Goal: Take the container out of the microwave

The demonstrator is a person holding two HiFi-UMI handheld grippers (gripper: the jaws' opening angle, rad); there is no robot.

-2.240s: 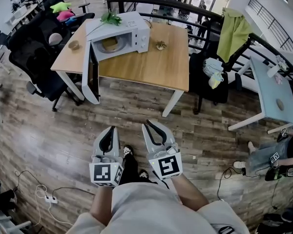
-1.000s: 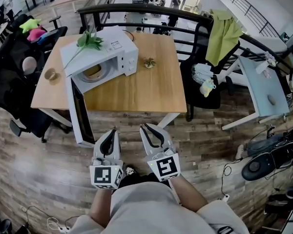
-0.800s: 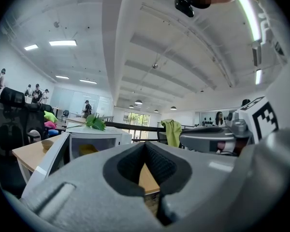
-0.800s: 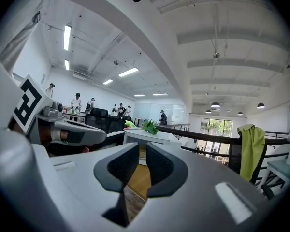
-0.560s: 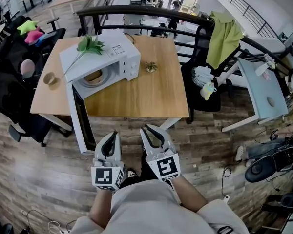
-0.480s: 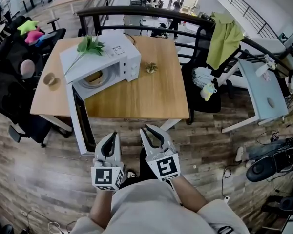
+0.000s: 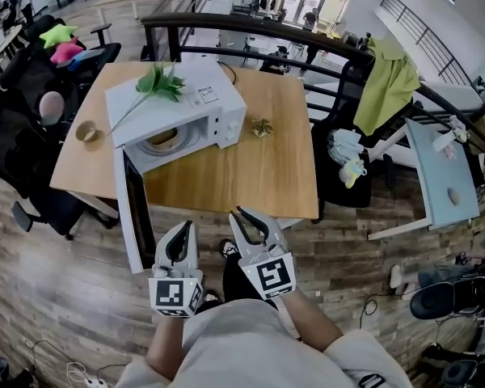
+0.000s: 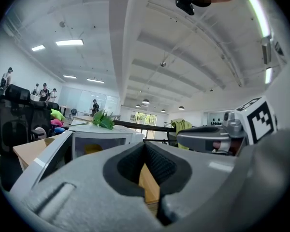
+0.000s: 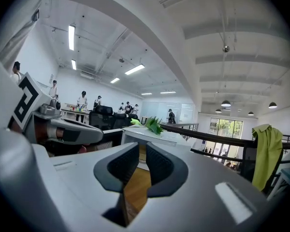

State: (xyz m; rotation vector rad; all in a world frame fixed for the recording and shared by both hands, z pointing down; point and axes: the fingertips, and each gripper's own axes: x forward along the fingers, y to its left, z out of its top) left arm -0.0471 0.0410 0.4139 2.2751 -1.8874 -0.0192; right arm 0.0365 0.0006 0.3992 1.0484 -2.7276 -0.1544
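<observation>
Nearest to me, the only print in sight is the black-and-white square marker on each cube, left (image 7: 176,291) and right (image 7: 275,276); neither carries readable words. My left hand-held gripper (image 7: 183,225) is clenched, its pad tips meeting with nothing between them, while my right hand-held gripper (image 7: 236,214) is released by a narrow slit and grasps nothing. Both hang side by side over a wood-plank floor (image 7: 56,297), short of the table (image 7: 250,176), a pale wooden top on white legs. The microwave door (image 7: 133,208) stands wide open and reaches out past the table's near edge, just left of my left hand-held gripper. The white microwave (image 7: 186,107) sits on the table's left half, turned at an angle, with a small label (image 7: 204,95) on its top too fine to read and a green leafy sprig (image 7: 163,82) lying across it. The container (image 7: 166,138), tan and shallow, rests inside the open microwave on the round tray, well apart from both hand-held grippers. A small round object (image 7: 86,132) sits on the table to the left of the microwave and a small trinket (image 7: 262,126) to its right. Black office chairs (image 7: 32,103) crowd the left side, a yellow-green cloth (image 7: 392,83) drapes over a chair at right, and a black railing (image 7: 250,24) runs behind the table in a bright open office.
</observation>
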